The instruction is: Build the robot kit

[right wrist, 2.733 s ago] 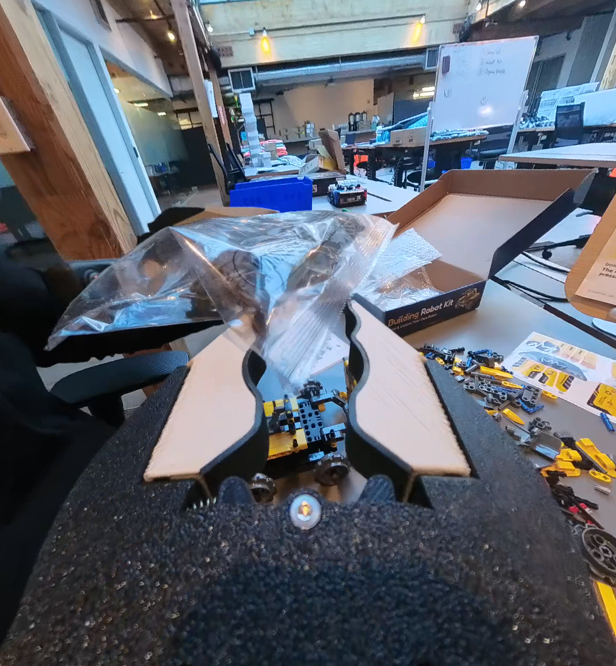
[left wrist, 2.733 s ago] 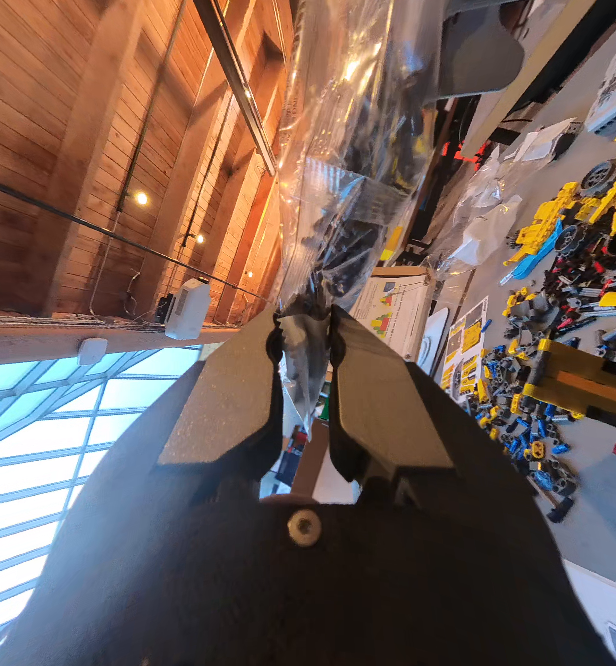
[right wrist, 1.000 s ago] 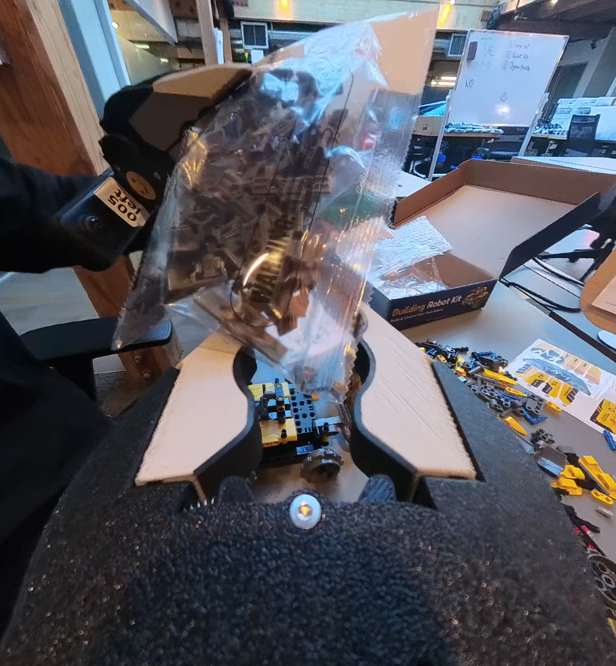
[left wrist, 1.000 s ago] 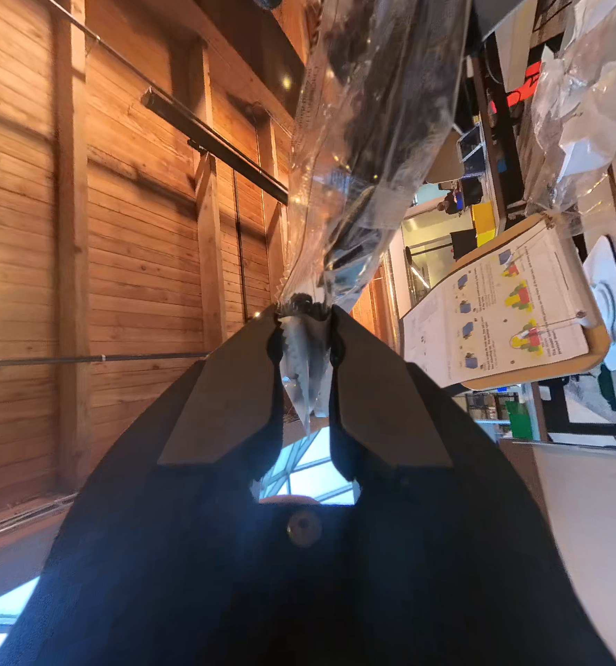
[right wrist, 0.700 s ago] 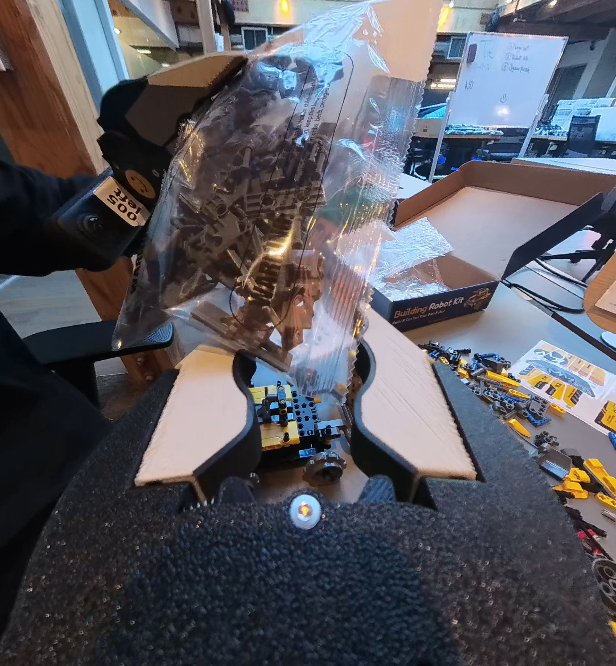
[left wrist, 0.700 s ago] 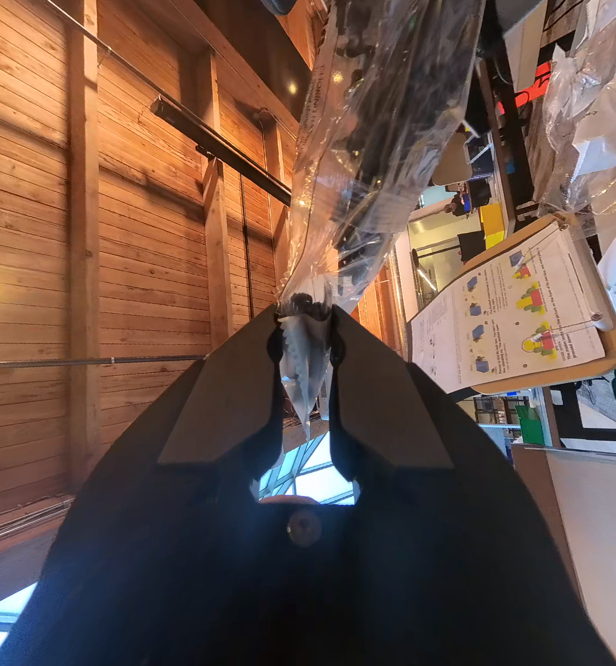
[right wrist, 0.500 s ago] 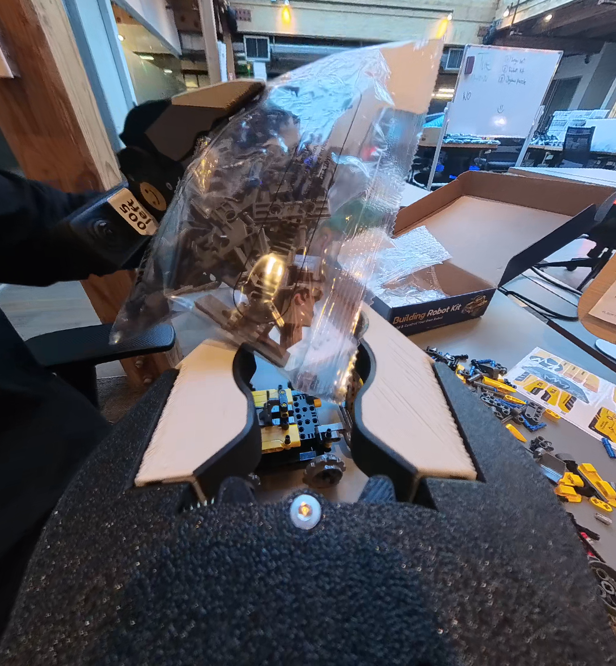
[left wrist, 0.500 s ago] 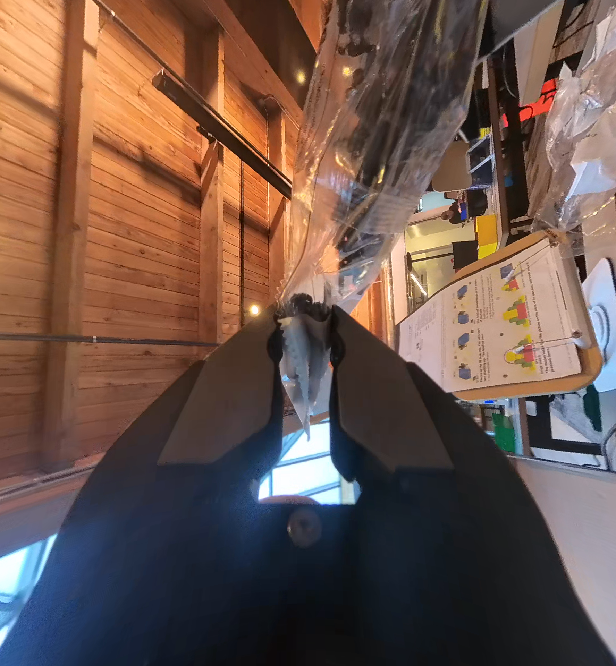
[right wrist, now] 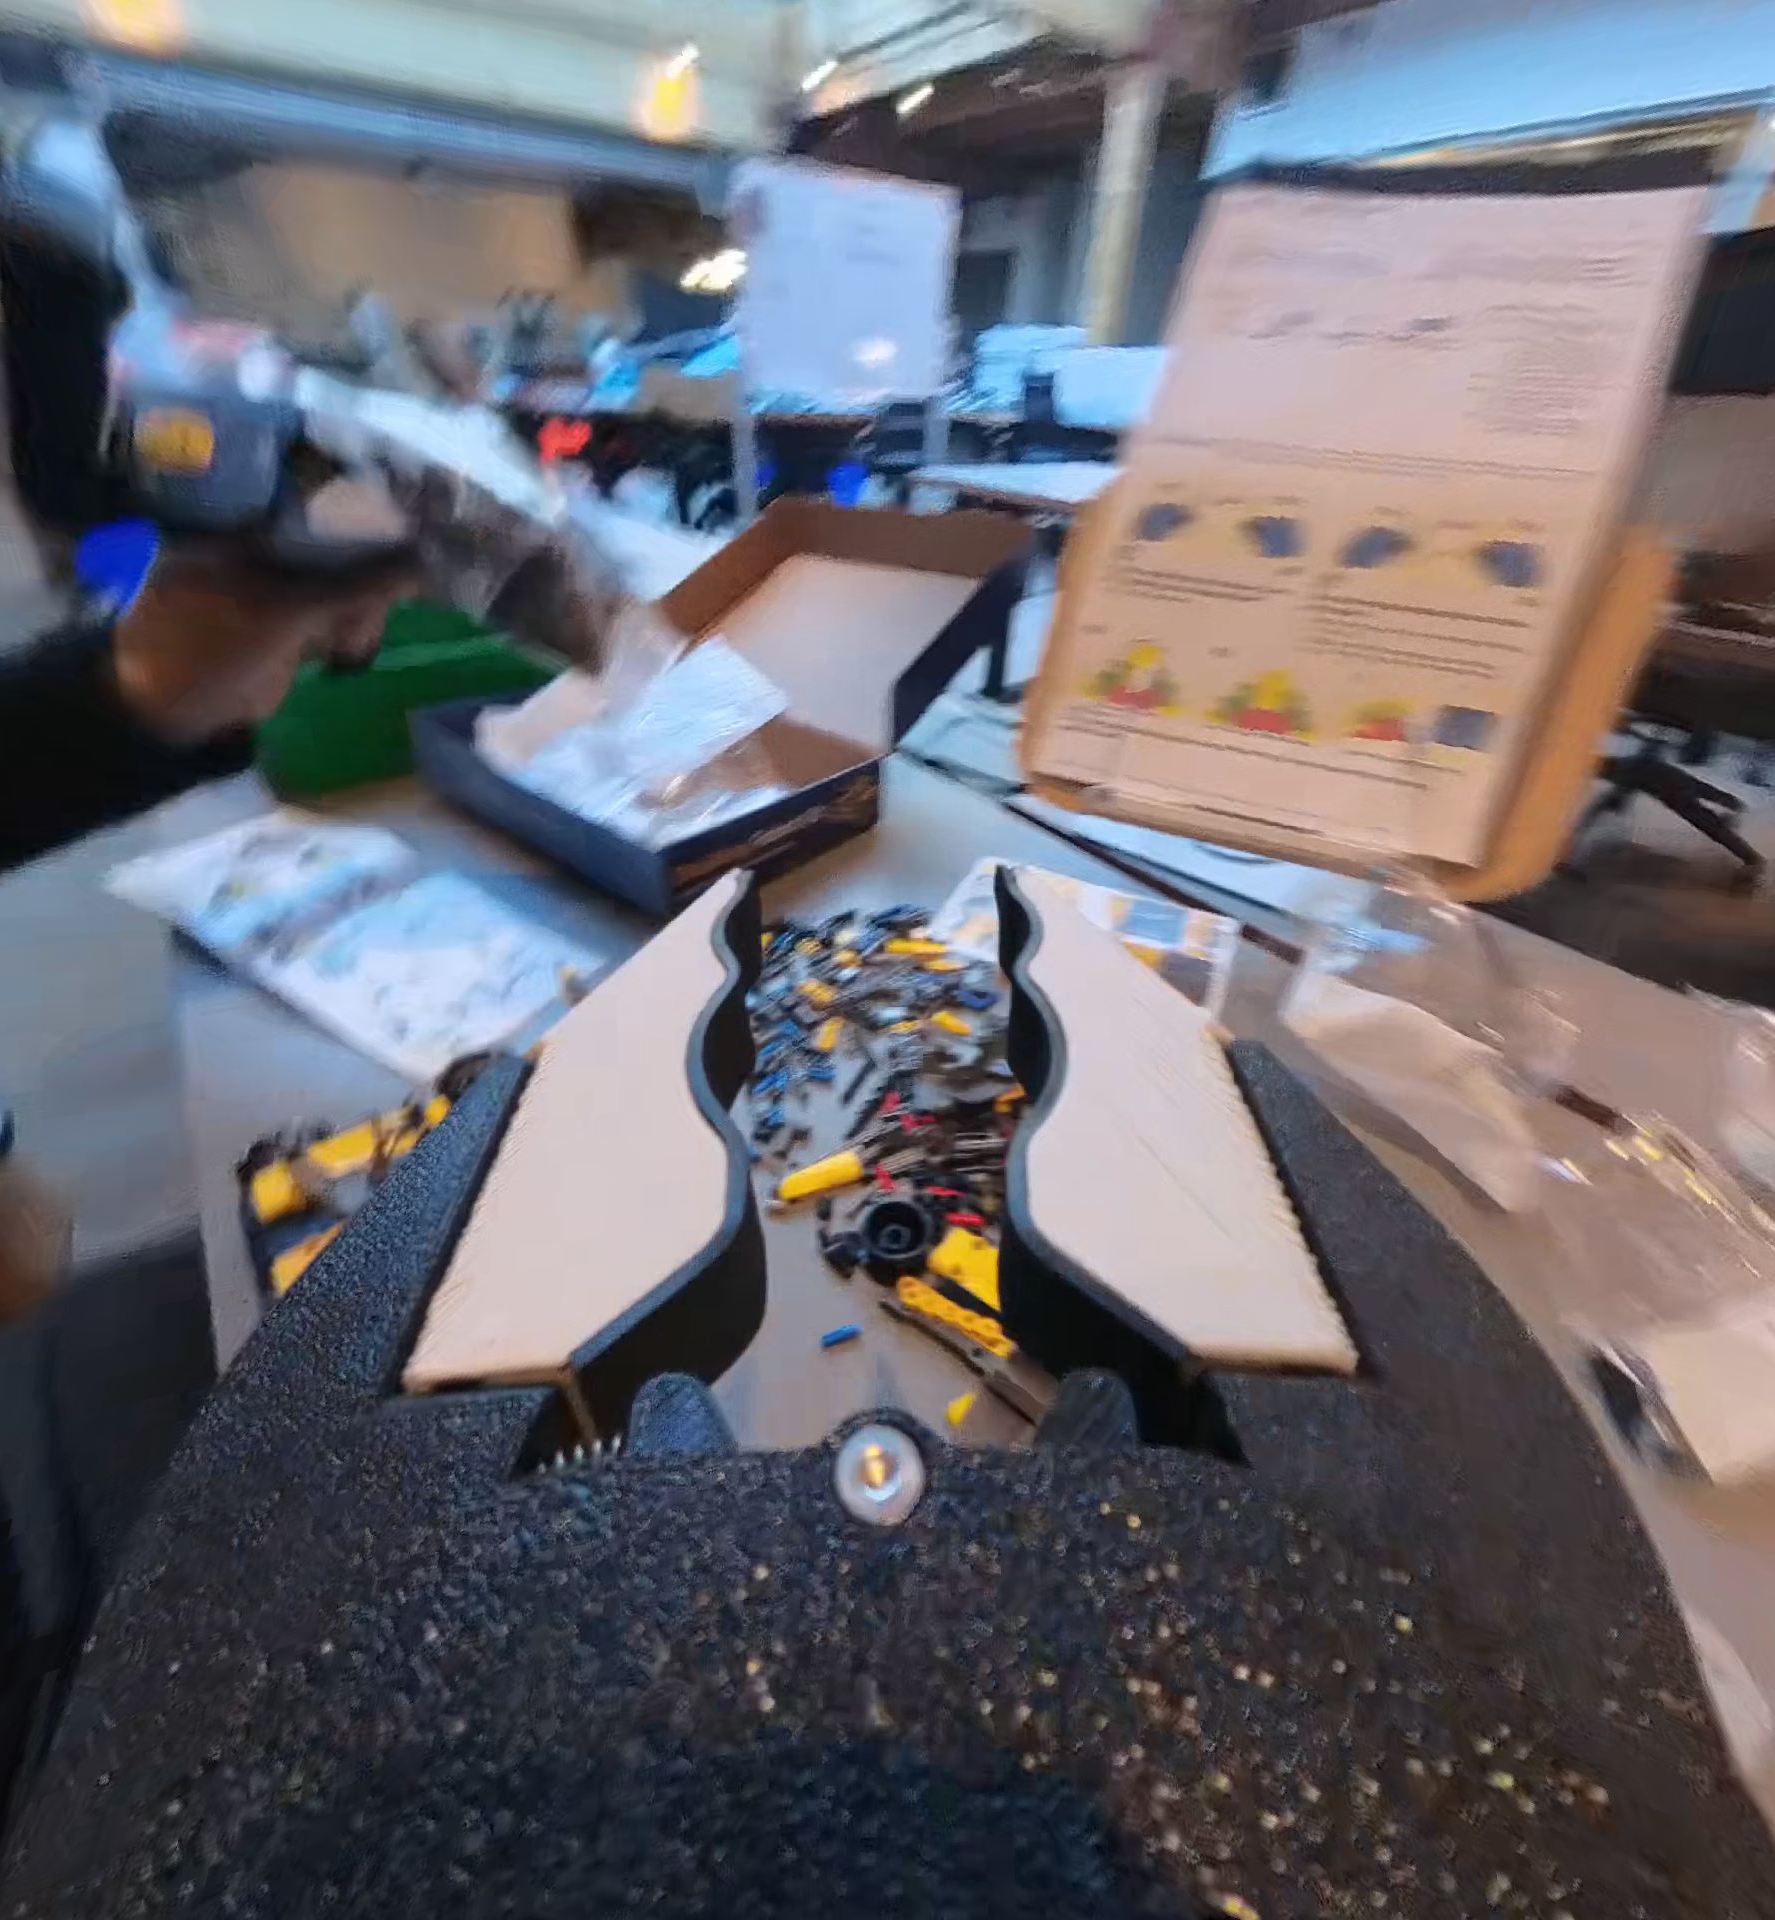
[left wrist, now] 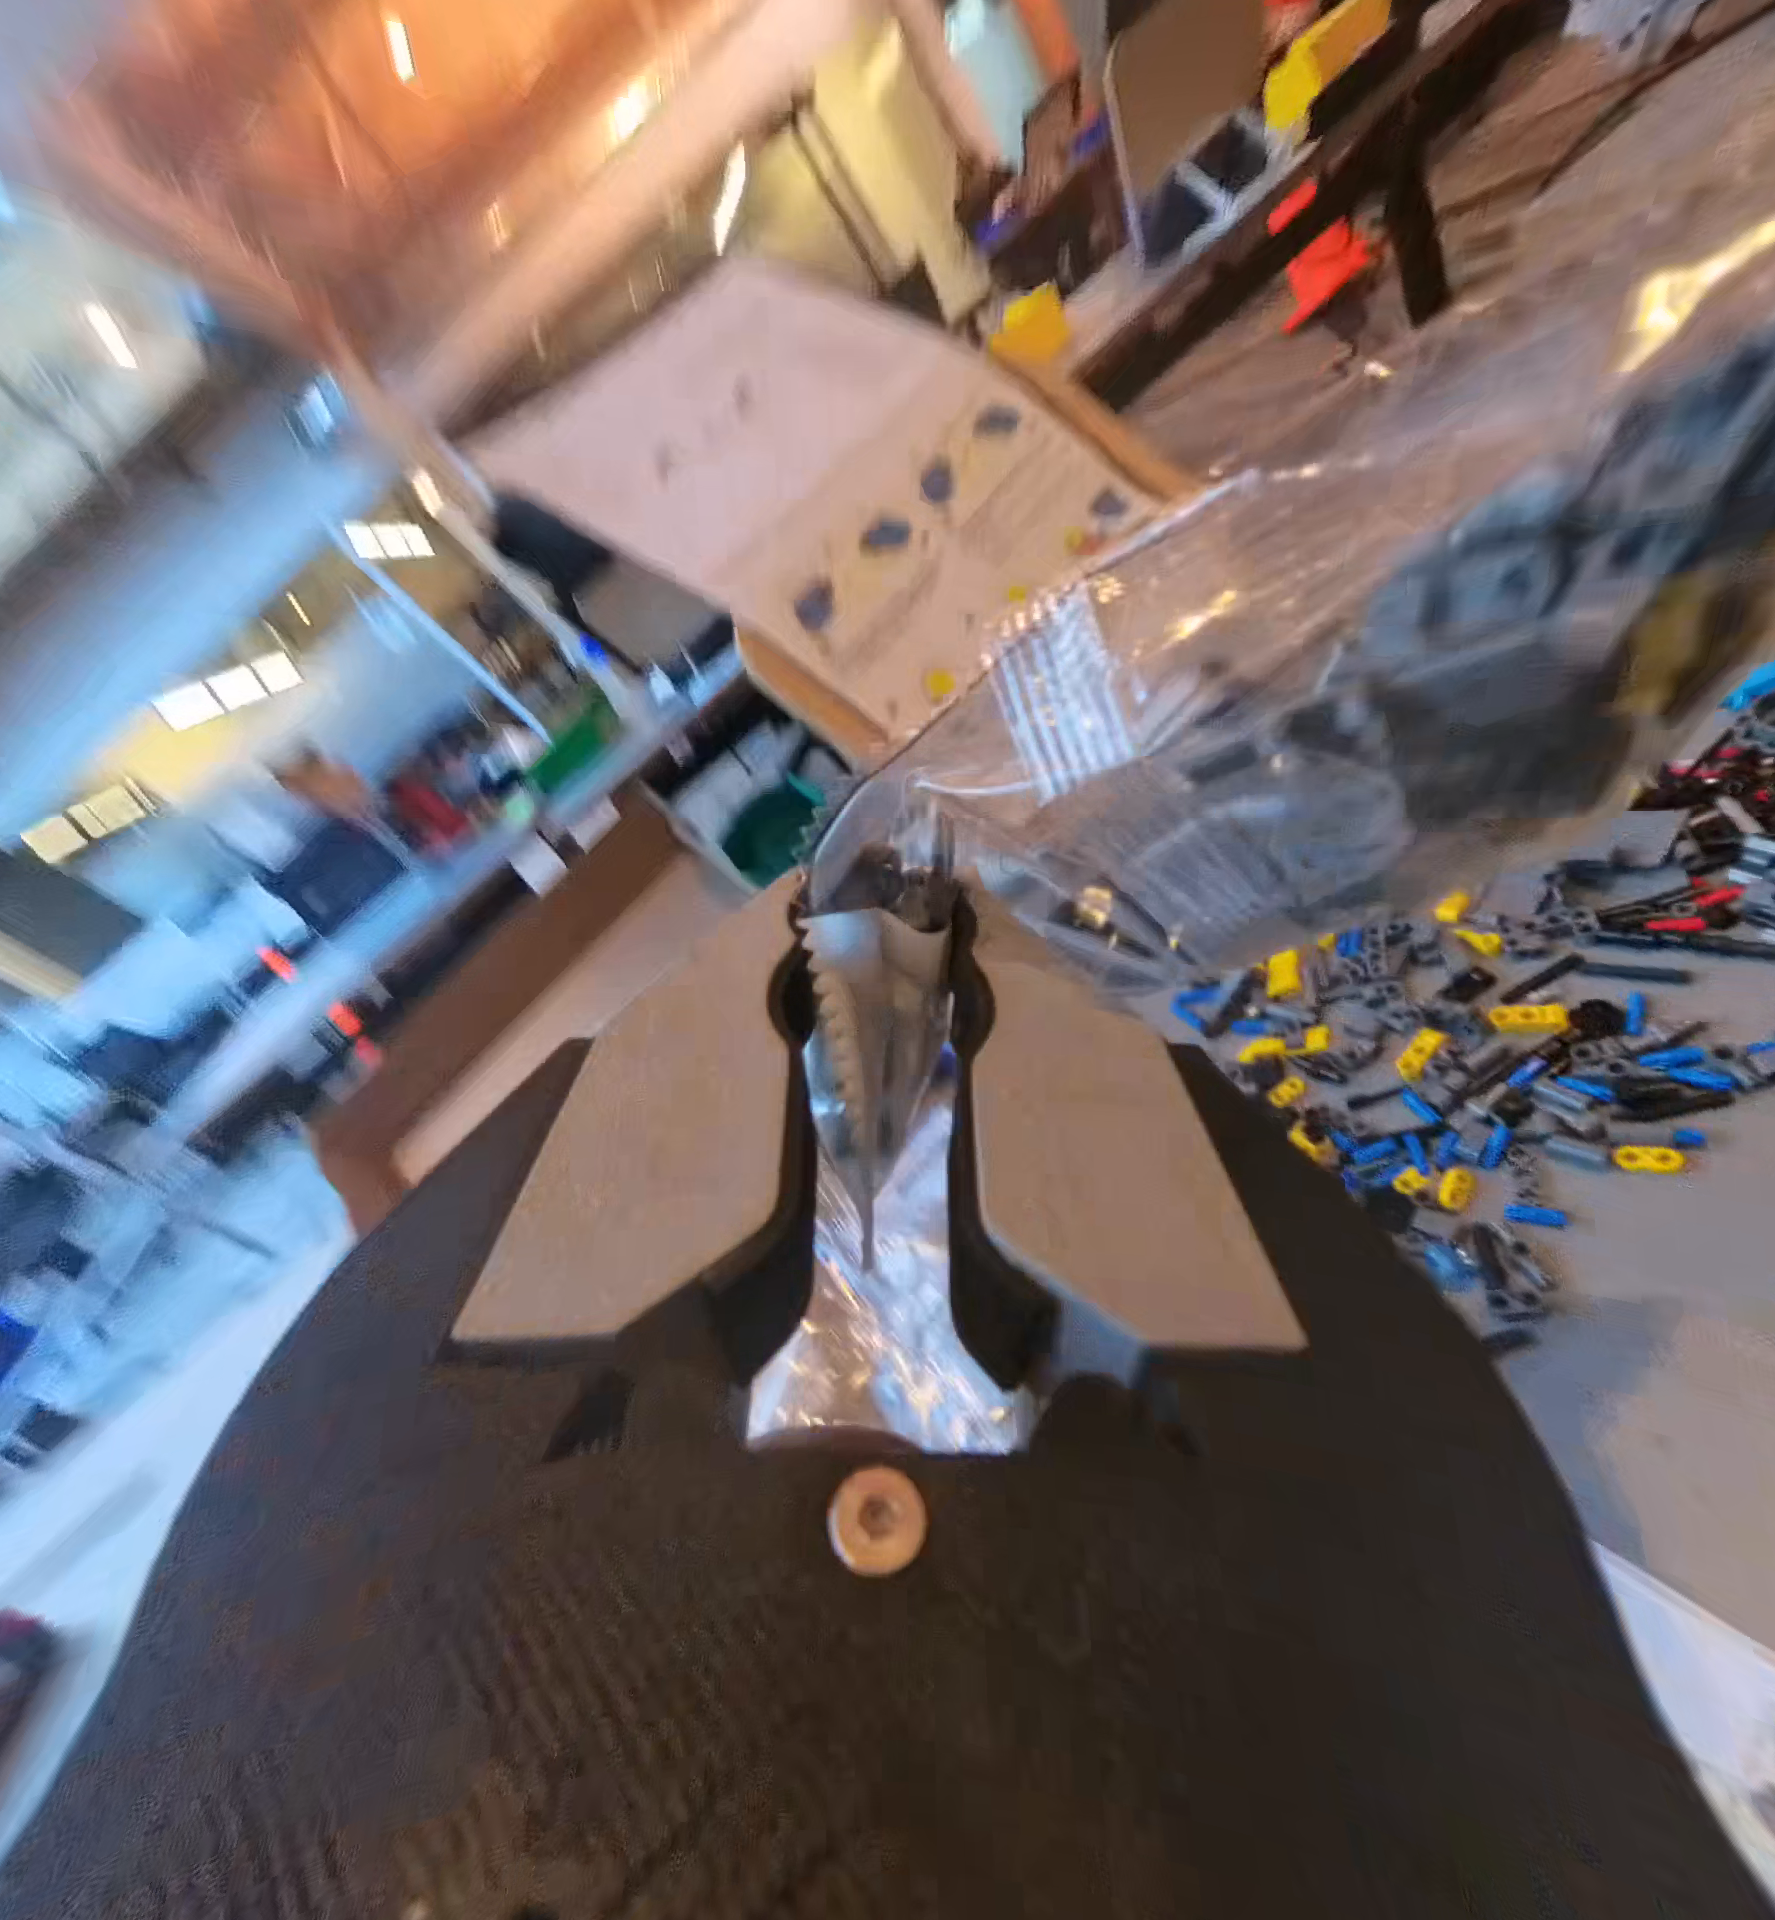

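Grey tabletop [right wrist: 114, 997] fills the lower part of both views, blurred by motion, with a workshop of desks behind it. Left gripper [left wrist: 878, 914] is clamped on the crumpled corner of a clear plastic bag [left wrist: 1330, 707], which stretches away to the right over the table with dark grey parts inside. Beneath the bag, toward the table's right edge, lies a scatter of small blue, yellow and black building pieces [left wrist: 1485, 1060]. Right gripper [right wrist: 878, 904] has its jaws spread apart with nothing between them (only the loose pieces [right wrist: 883, 1049] on the table show through the gap). An open cardboard box [right wrist: 717, 727] sits farther back, an instruction sheet [right wrist: 363, 935] near the left edge, and a propped printed board [right wrist: 1361, 520] at the far right
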`<state>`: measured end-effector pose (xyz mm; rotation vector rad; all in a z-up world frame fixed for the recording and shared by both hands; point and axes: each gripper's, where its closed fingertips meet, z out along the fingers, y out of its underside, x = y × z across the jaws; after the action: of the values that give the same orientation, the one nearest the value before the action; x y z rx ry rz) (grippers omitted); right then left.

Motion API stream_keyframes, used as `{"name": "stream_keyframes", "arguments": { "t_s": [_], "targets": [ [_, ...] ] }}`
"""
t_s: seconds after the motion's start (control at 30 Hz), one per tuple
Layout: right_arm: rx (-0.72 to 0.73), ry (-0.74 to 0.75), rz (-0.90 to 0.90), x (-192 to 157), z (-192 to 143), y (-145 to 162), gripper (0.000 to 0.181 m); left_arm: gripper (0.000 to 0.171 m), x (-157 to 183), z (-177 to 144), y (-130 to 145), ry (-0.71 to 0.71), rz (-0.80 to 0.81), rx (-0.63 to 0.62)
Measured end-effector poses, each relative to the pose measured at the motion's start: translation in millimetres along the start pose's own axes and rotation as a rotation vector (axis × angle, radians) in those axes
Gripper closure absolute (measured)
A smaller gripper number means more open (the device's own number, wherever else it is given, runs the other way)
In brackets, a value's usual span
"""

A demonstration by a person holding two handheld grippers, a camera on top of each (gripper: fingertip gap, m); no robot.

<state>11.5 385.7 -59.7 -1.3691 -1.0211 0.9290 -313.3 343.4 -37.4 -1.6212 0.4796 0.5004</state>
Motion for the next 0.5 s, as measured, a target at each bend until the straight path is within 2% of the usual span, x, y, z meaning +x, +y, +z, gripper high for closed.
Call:
{"name": "stream_keyframes", "arguments": {
  "t_s": [0.1, 0.23, 0.3, 0.4, 0.5],
  "targets": [
    [0.153, 0.155, 0.218, 61, -51, -16, 0.14, 0.152, -20, 31, 59, 0.049, -0.213, -0.178],
    [0.3, 0.261, 0.346, 103, -103, -22, 0.145, 0.152, -59, 64, 131, -0.048, -0.303, -0.334],
    [0.294, 0.298, 0.343, 110, -110, -18, 0.146, 0.152, -76, 73, 158, -0.092, -0.345, -0.385],
    [0.261, 0.294, 0.333, 109, -102, -12, 0.146, 0.152, -92, 79, 188, -0.142, -0.379, -0.445],
    [0.215, 0.268, 0.327, 104, -86, -4, 0.146, 0.152, -89, 78, 212, -0.151, -0.371, -0.508]
  ]
}}
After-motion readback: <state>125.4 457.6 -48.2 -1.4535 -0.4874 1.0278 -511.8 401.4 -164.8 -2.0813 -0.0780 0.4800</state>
